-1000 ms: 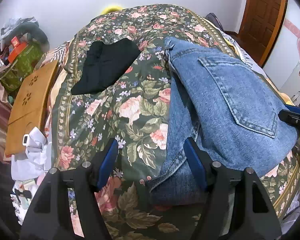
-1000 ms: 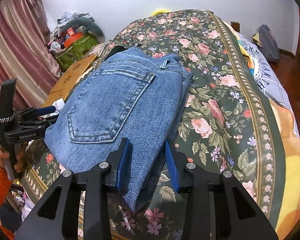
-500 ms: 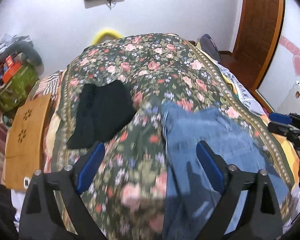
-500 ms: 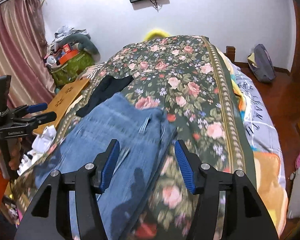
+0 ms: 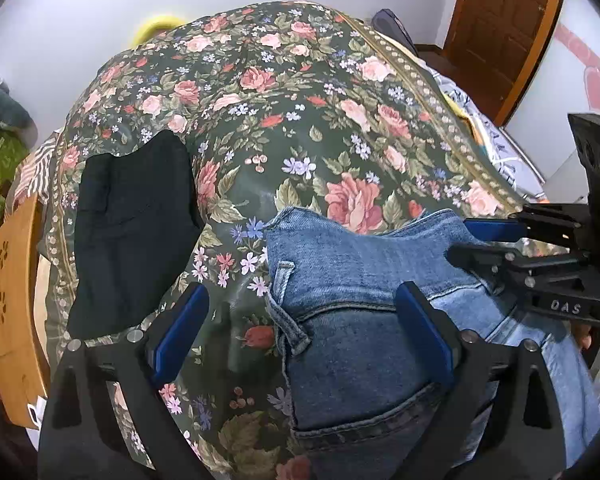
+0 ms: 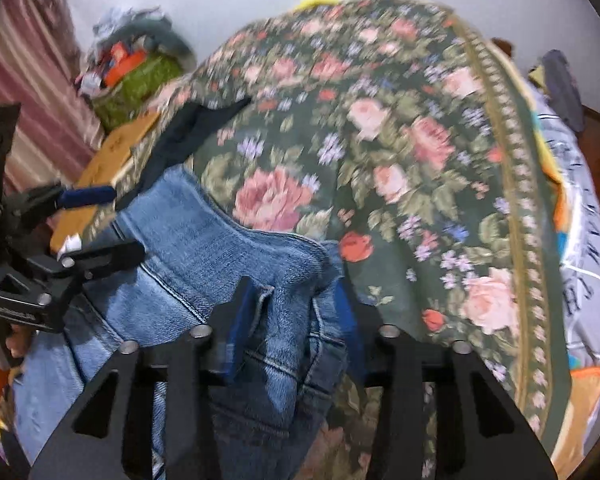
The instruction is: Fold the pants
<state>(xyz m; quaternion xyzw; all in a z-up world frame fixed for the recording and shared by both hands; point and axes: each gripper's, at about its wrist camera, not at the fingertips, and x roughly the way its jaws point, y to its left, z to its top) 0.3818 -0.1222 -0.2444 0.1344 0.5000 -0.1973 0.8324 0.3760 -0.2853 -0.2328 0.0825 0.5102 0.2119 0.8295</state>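
The folded black garment lies on the left of the floral bedspread, apart from my work and untouched.

A second ago my left gripper sat at the near end of the jeans with its jaws partly in. It has since let go, spread wide and travelled up the bed. It now hangs over the left corner of the waistband, pitched steeply down. One finger is over bare bedspread and the other over denim, by the belt loop. It grips nothing and neither pad presses the cloth.

The jeans lie folded lengthwise on the near right part of the bedspread, back pocket up, with the waistband at the far end. That end was well ahead of me before; now it is right under both tools.

My right gripper has made the same trip. It let the near end go, opened on the way and is closing again at the right corner of the waistband. Bunched denim fills the gap between its pads, so I judge it already pinches the cloth. It too tilts steeply down, and its view is smeared.

I judge the lengthwise fold done. Taking both waistband corners would set up the crosswise fold towards me. The left corner is not yet gripped.
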